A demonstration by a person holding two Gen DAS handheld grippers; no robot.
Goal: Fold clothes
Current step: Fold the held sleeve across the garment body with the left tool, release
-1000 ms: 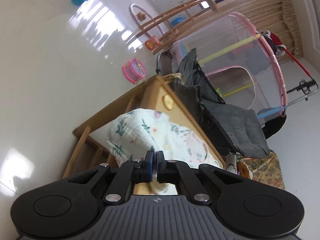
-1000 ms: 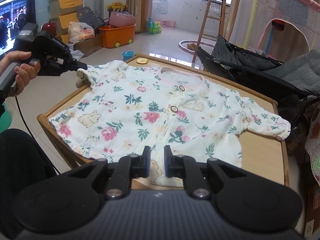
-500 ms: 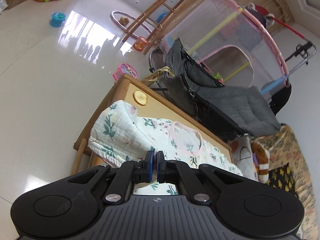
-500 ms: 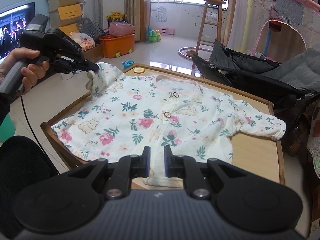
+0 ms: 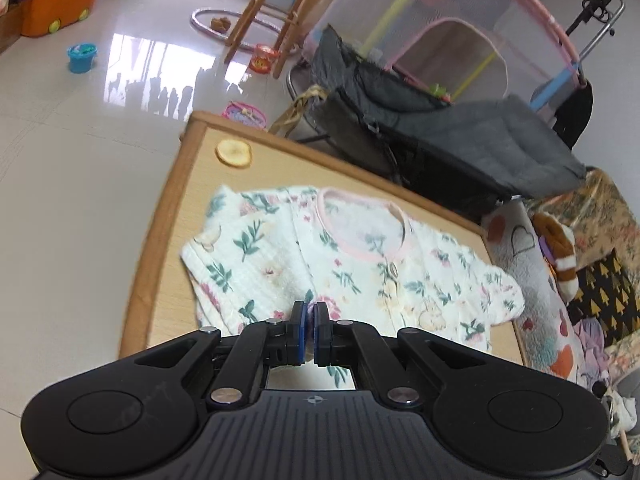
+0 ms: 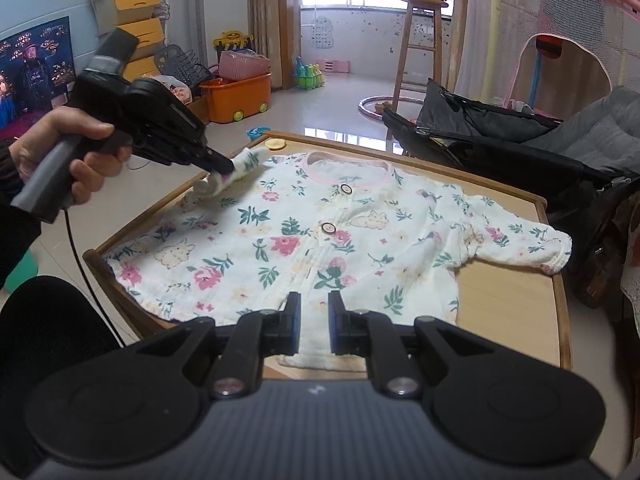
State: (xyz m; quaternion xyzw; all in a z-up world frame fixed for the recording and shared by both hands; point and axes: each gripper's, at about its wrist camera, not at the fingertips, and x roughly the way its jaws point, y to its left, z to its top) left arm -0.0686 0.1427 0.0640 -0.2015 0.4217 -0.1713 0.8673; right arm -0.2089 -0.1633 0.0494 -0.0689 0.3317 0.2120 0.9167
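No legible writing on shirt (image 6: 304,240)

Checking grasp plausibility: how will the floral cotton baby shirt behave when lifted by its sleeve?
Probably floppy: the white floral baby shirt droops where the left tool lifts its sleeve. Likely light, since thin and crinkled. It should drag rather than slide freely.

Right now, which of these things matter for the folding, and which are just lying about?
In the job: floral baby shirt; its sleeve, pinched by the left gripper; right gripper; wooden table.

Lying about: orange bin, wooden stool, hoop, grey stroller, blue bucket.
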